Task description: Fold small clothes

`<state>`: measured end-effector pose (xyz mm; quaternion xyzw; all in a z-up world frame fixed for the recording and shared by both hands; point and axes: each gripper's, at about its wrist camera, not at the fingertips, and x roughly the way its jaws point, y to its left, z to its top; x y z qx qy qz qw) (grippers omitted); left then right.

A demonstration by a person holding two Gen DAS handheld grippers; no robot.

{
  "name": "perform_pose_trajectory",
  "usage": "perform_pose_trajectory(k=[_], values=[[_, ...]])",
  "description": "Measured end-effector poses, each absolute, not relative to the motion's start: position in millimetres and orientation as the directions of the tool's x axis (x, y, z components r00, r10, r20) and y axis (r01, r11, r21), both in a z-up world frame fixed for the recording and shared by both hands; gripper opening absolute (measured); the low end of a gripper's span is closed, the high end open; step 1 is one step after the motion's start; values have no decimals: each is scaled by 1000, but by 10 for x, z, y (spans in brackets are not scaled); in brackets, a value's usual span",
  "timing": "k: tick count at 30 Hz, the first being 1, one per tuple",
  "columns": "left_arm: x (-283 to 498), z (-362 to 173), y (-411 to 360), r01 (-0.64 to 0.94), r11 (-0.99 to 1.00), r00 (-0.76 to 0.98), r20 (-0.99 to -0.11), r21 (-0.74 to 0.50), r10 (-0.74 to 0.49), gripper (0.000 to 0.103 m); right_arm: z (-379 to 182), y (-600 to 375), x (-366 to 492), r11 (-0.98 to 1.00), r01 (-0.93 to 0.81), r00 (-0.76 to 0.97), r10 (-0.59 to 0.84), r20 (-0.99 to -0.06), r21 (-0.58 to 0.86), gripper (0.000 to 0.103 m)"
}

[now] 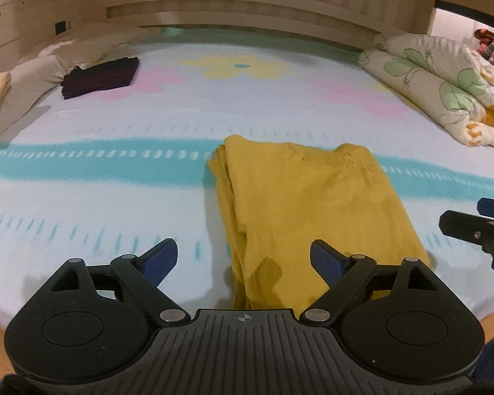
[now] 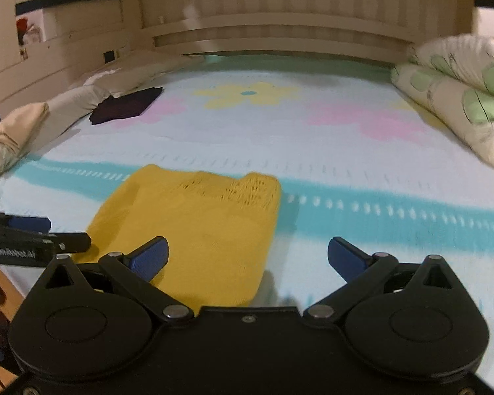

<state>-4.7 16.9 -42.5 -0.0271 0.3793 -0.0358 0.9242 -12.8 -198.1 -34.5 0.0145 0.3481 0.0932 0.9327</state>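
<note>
Both of your tongs stand wide apart with nothing between the pads: the left gripper (image 1: pixel 243 260) hangs above the near left edge of the yellow garment (image 1: pixel 309 204), and the right gripper (image 2: pixel 247 258) hangs over its near right corner, neither one touching cloth. The yellow garment lies folded into a rough rectangle on the patterned bed sheet (image 1: pixel 115 125), close to the near edge of the bed, its layered edges stacked along the left side. Your likeliest trouble, in my judgement, comes from those loose layers: pinch only the top one and the fold will slide open as you lift, and if your two hands rise unevenly the knit will sag and skew. The piece also sits close to the edge, so a careless drag toward you could pull it off the mattress. Counting what shows: one yellow garment, one dark folded garment (image 1: pixel 100 77) far off at the back left beside the pillows (image 1: pixel 33 72), one rolled floral quilt (image 1: pixel 444 85) at the right, and two grippers.
</note>
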Motion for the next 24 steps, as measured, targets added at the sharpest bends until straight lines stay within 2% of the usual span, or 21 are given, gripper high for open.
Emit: perform_pose_trajectory(k=[6,11,17,24], values=[[-310,-361,52,37,999,739,-672,-31,-48,87,-318,-2022,-354,987,-111,761,158,-629,115,102],[-400,-347,-5,41,998,746,-663,-47,-62,87,-307,-1995,-482,983,-114,768,177,-615,140,102],[-501,-330,-66,-42,999,749,-660,25,48,86,-305,-1848,-603,990,-109,791,141,-595,90,102],[-561,-316,-100,14,1000,760,-650,-9,-16,86,-297,-1772,-637,999,-23,804,36,-594,30,102]])
